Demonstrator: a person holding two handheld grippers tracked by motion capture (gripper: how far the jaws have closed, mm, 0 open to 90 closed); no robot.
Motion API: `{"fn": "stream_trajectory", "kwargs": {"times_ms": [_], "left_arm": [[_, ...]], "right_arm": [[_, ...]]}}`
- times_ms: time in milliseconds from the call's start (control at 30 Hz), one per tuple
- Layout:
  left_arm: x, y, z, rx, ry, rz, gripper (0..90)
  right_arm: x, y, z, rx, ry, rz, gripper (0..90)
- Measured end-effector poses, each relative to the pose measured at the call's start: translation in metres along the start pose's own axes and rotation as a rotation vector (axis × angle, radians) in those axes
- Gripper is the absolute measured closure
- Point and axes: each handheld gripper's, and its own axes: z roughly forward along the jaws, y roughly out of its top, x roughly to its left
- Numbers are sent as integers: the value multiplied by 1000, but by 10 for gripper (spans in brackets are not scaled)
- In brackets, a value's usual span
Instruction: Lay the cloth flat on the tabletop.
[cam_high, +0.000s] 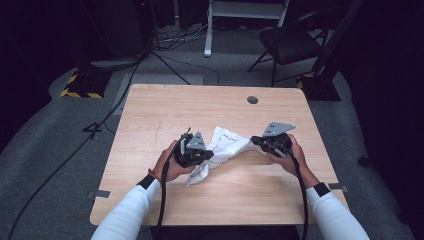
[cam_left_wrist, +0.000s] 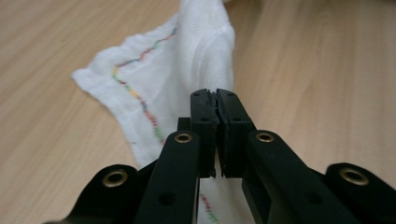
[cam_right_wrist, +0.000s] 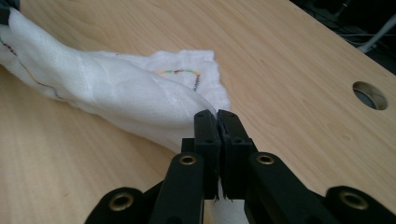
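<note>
White cloth (cam_high: 220, 150) at table (cam_high: 150, 115) centre, stretched from nine to three o'clock. Left gripper (cam_left_wrist: 217, 100) clamped on one end, right gripper (cam_right_wrist: 217, 119) clamped on the other. Likely light, limp, prone to sagging; best held at hemmed corners.

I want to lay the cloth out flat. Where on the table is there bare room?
Bare wood runs along the far edge of the table up to the round hole, and along the near edge. The middle is crowded: the white cloth hangs between the left hand-held gripper and the right hand-held gripper.
</note>
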Motion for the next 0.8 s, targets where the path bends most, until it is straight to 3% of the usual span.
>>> {"fn": "stream_trajectory", "kwargs": {"times_ms": [200,300,500,600,700,800], "left_arm": [[30,-3,15,30,82,-46,862],[41,-8,24,62,86,-76,863],[48,-16,33,96,76,-104,862],[48,-18,34,107,68,-111,859],[48,-18,34,102,69,-114,840],[48,-18,32,95,82,-118,773]], "right_arm": [[-11,17,30,68,-77,15,876],[-13,24,49,113,-108,15,869],[-14,25,69,135,-175,39,724],[-13,22,68,112,-150,72,669],[-9,19,58,52,-99,84,628],[2,15,48,-2,-1,55,618]]}}
